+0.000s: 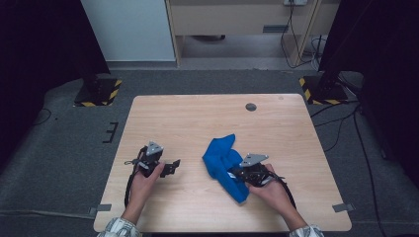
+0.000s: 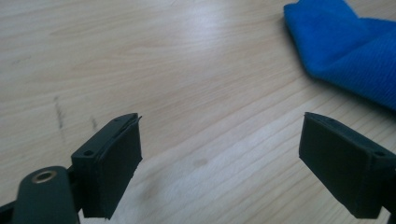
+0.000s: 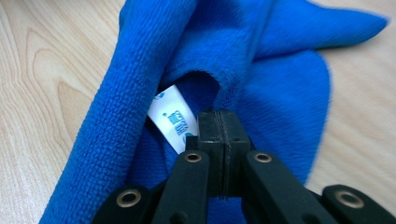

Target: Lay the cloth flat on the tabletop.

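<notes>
A crumpled blue cloth (image 1: 223,157) lies right of the table's middle, one corner pointing away from me. In the right gripper view its folds (image 3: 280,93) bunch around the jaw tips, and a white label (image 3: 172,116) shows beside them. My right gripper (image 1: 237,174) rests on the cloth's near part. It (image 3: 219,114) is shut, with its tips buried in a pucker of the cloth. My left gripper (image 1: 170,168) sits at the left, a short way from the cloth. It (image 2: 219,154) is open, with bare wood between its jaws. The cloth's edge (image 2: 345,51) lies beyond its tips.
The light wooden table (image 1: 197,118) has a round grey cable cap (image 1: 251,106) near its far edge. Black stands with yellow-black striped bases (image 1: 99,91) stand on the grey floor beyond both far corners.
</notes>
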Tool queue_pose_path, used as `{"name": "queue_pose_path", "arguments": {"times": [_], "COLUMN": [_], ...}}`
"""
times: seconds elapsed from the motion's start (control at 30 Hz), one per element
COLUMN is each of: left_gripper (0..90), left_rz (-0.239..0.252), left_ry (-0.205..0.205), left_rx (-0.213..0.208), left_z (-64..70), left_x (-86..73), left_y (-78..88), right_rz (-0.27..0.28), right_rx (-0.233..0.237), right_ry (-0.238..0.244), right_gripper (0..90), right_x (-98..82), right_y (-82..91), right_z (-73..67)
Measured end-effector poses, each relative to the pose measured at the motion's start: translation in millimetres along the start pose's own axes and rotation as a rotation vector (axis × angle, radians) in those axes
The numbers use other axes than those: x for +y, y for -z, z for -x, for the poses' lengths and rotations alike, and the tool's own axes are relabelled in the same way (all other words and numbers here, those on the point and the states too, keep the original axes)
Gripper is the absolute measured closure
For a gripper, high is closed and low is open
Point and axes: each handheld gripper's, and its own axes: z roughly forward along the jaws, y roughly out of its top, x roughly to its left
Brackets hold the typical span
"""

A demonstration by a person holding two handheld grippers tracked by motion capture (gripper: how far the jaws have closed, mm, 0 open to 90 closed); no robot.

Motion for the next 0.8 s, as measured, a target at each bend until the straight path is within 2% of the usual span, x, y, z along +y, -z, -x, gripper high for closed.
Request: {"name": "queue_pose_path", "arguments": {"times": [0.13,0.4,0.5,0.53,0.67,0.73,0.8], "left_gripper": [15.0,20.3,24.1,26.4,31.2,36.6,37.8], "left_rz": [0.012,-0.03,-0.033,-0.04,-0.054,-0.063,-0.074], "left_ry": [-0.012,-0.077,-0.074,-0.054,-0.055,-0.032,-0.039], "left_rx": [-0.03,-0.106,-0.121,-0.148,-0.151,-0.174,-0.176], "left_z": [10.4,40.3,44.3,46.7,49.9,51.9,52.5], "left_x": [15.6,55.9,60.5,63.9,66.7,66.6,66.4], "left_y": [-11.4,-54.4,-61.8,-68.7,-77.9,-87.1,-90.3], "right_rz": [-0.012,-0.015,-0.016,-0.014,-0.015,-0.015,-0.015], "right_rx": [0.011,0.016,0.017,0.014,0.017,0.018,0.018], "right_ry": [0.003,-0.004,-0.003,-0.002,-0.003,-0.002,-0.001], "right_gripper": [89.5,89.1,89.1,89.1,89.1,89.1,89.1], "right_x": [-1.2,-3.0,-3.1,-3.0,-3.0,-3.1,-3.1], "right_y": [-3.7,-3.4,-3.6,-4.0,-3.8,-3.8,-3.8], "right_z": [-1.9,0.5,0.4,0.0,0.2,0.4,0.4]}}
